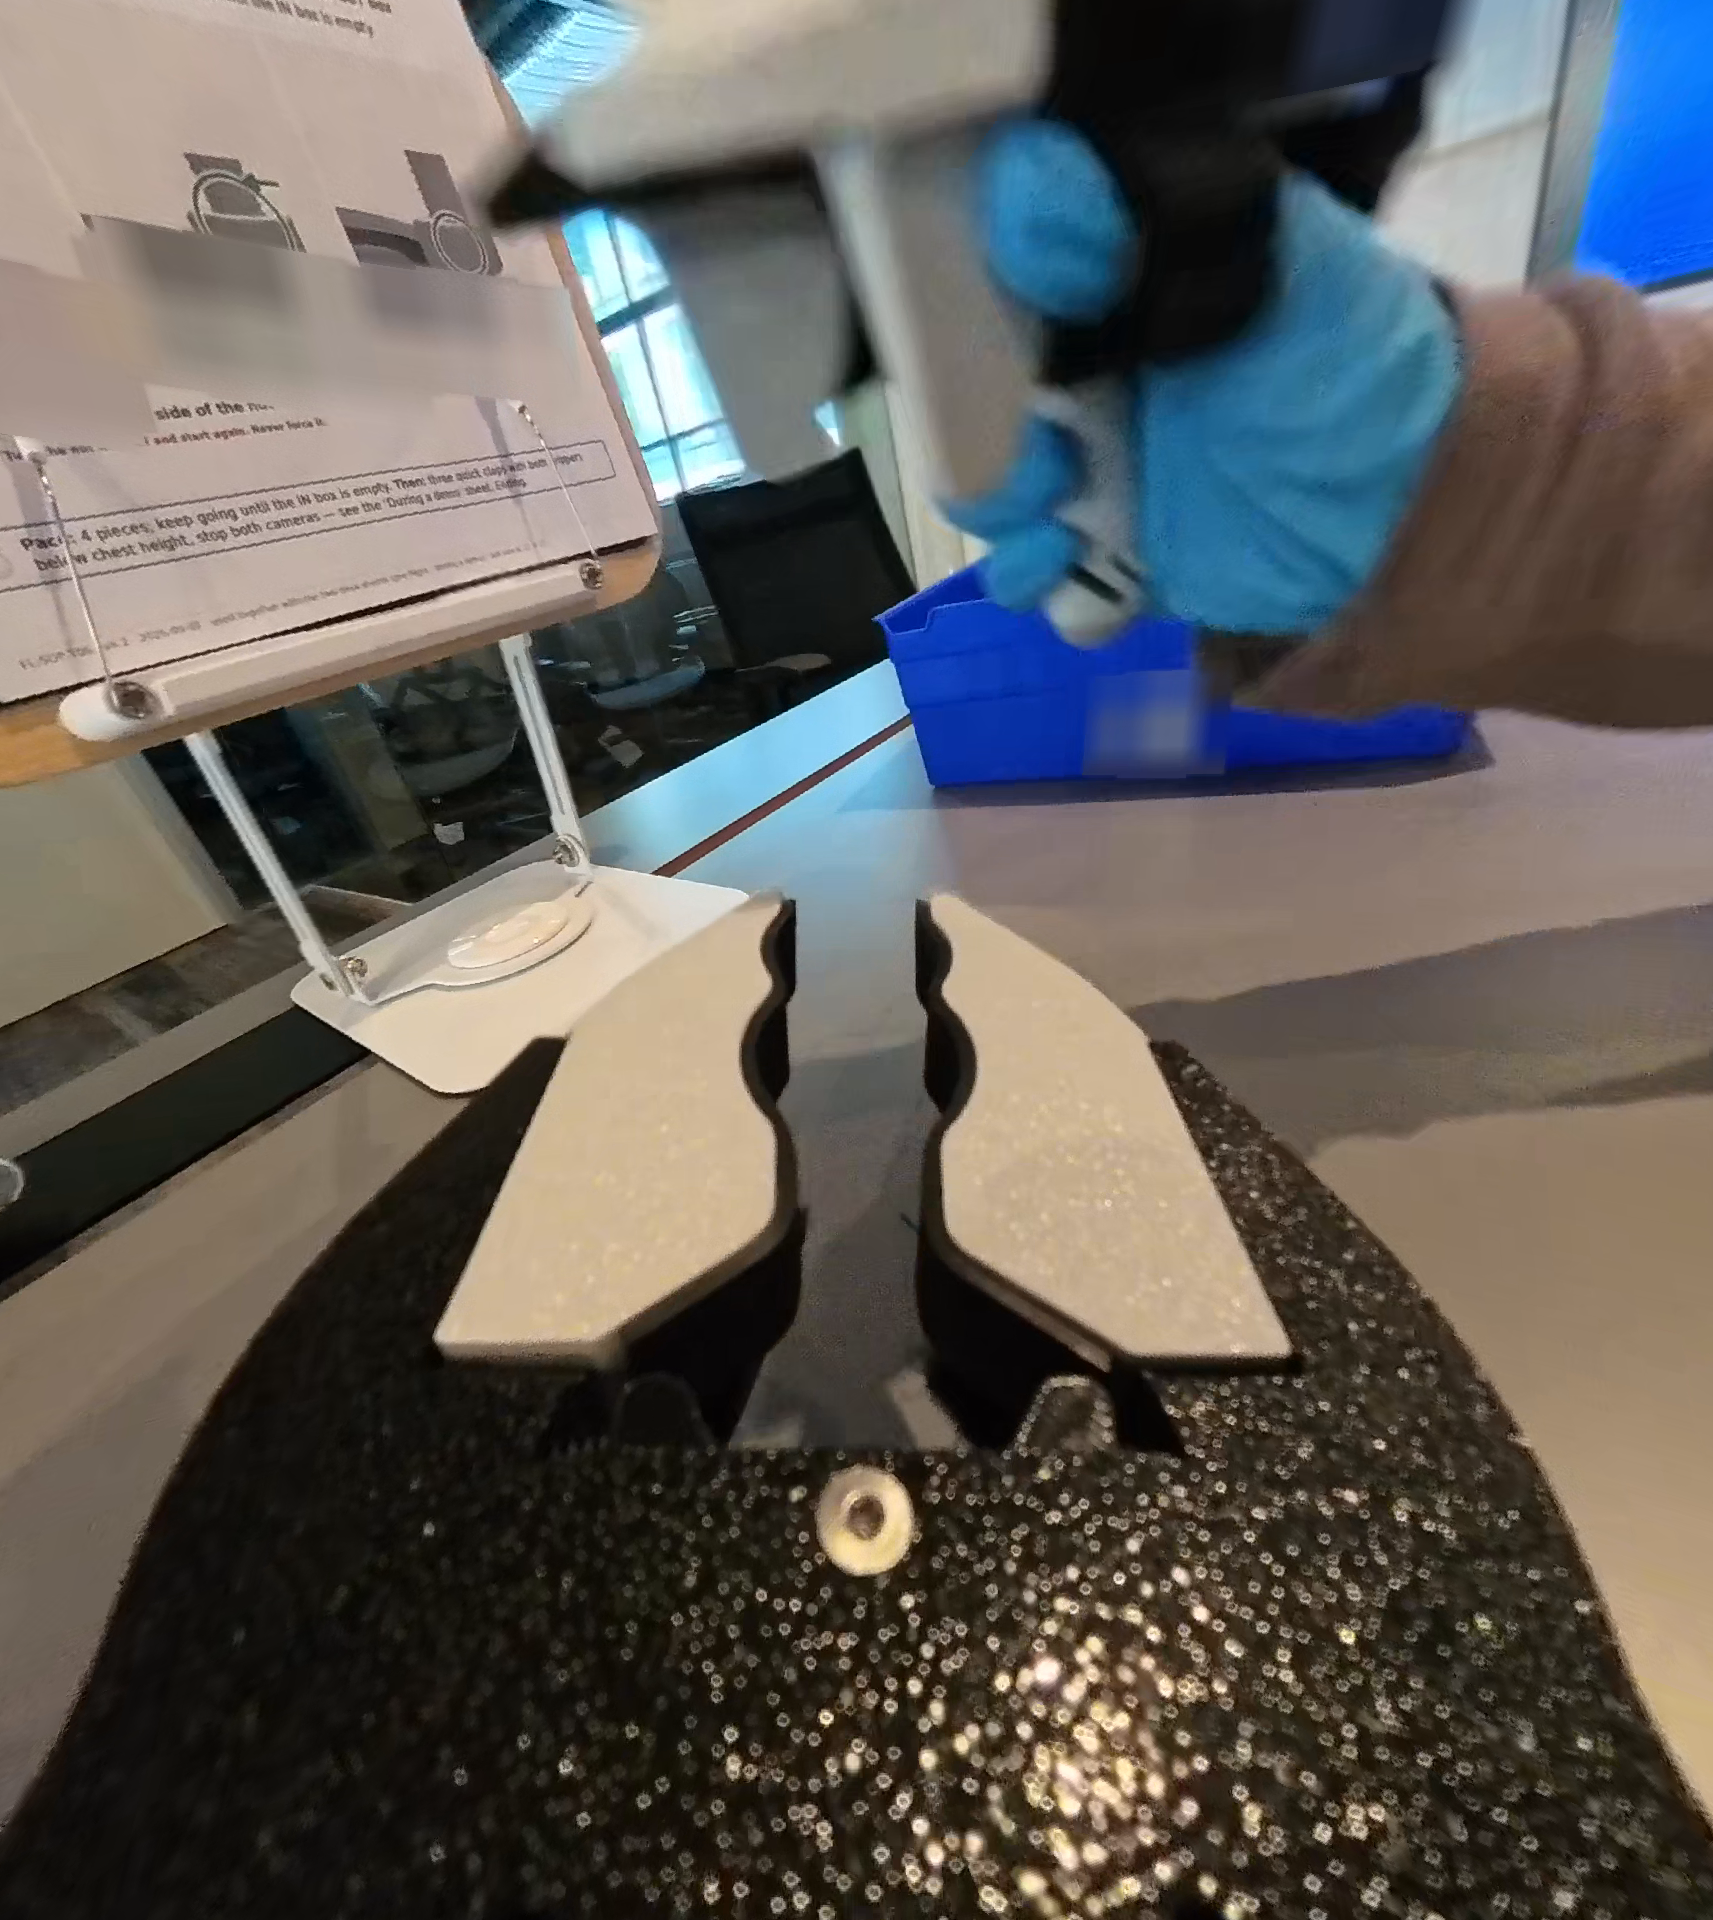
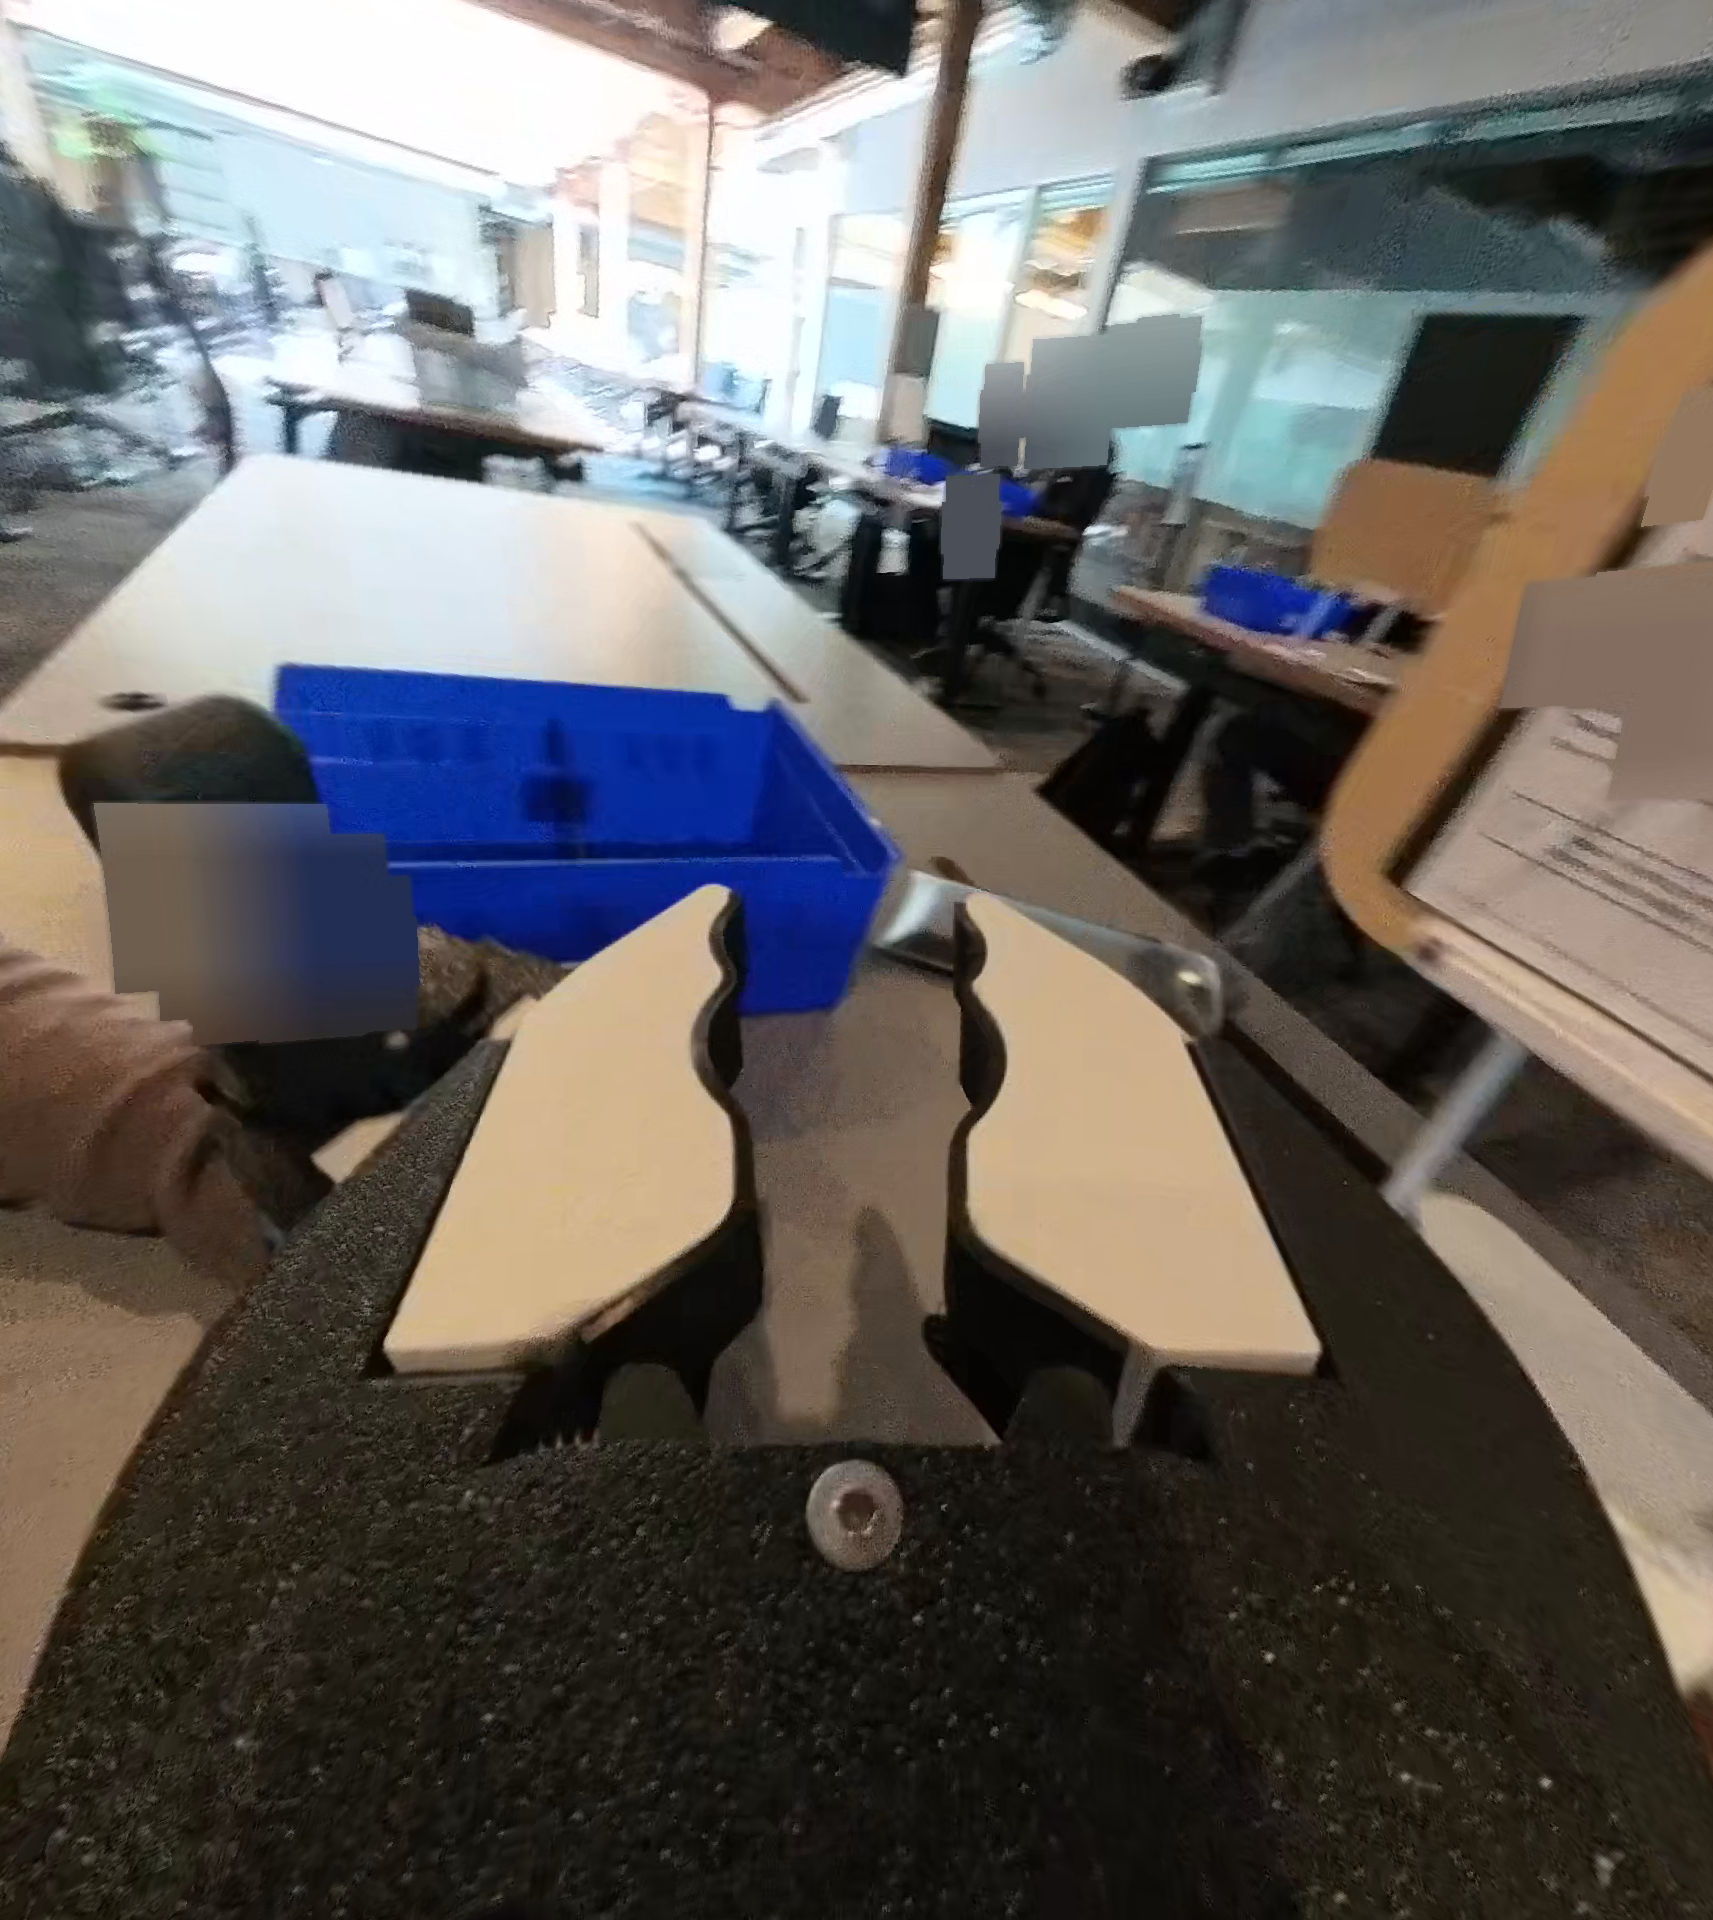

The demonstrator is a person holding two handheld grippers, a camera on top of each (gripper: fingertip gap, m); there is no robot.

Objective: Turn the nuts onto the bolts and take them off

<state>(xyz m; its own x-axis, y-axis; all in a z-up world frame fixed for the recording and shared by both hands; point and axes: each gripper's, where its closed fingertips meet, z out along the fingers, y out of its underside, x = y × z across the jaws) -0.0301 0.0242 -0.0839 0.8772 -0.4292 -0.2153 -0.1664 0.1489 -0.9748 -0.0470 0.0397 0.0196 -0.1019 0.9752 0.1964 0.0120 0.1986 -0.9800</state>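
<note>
Left hand-held gripper and right hand-held gripper both spread, holding nothing, above grey tabletop; no nuts or bolts discernible; blue bin just ahead of right gripper.

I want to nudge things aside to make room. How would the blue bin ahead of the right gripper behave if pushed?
The blue bin looks like thin moulded plastic, so probably light and stiff. Its flat base on the smooth table suggests that it would slide, not tip. It seems nearly empty, with only one small dark item inside, too blurred to name, so little weight would hold it.
</note>
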